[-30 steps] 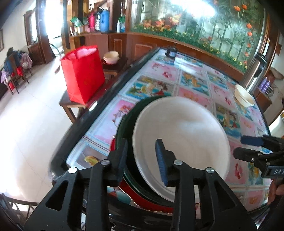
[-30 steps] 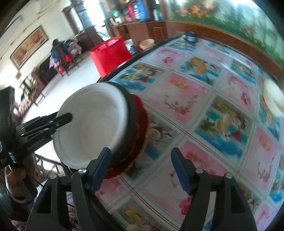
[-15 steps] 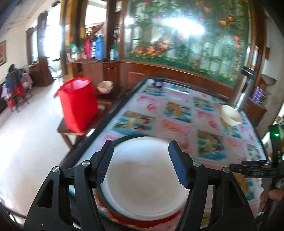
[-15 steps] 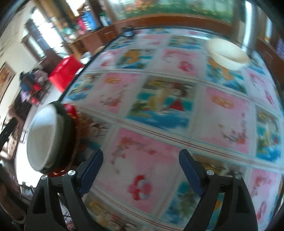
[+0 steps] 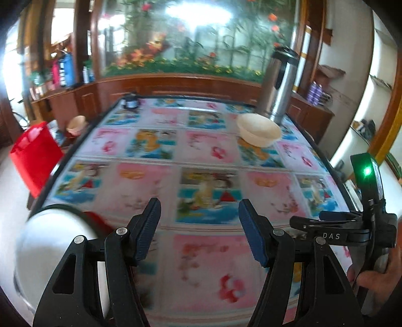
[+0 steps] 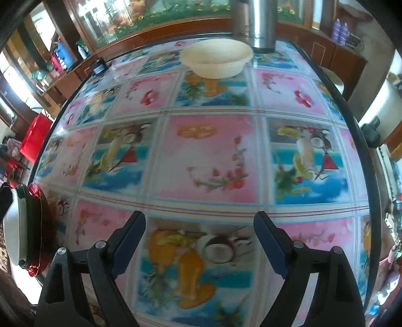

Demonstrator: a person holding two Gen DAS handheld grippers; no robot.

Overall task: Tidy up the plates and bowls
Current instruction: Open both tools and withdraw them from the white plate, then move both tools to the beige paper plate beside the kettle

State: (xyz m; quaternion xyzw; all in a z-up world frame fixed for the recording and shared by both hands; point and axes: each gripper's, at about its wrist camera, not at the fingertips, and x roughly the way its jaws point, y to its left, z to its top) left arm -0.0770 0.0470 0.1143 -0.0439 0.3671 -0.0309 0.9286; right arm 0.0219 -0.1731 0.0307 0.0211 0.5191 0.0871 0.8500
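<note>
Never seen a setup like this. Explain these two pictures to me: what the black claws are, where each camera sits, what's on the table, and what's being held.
No robot here: a person holds a two-finger gripper in each hand, each carrying a fisheye camera looking along its fingers. One picture is from the left gripper, the other from the right gripper. Both are open and hold nothing. The right gripper also shows at the left view's edge. On the table, covered with a picture cloth, lie a cream bowl at the far end beside a steel flask, and a stack of plates, white on top, at the near left corner.
</note>
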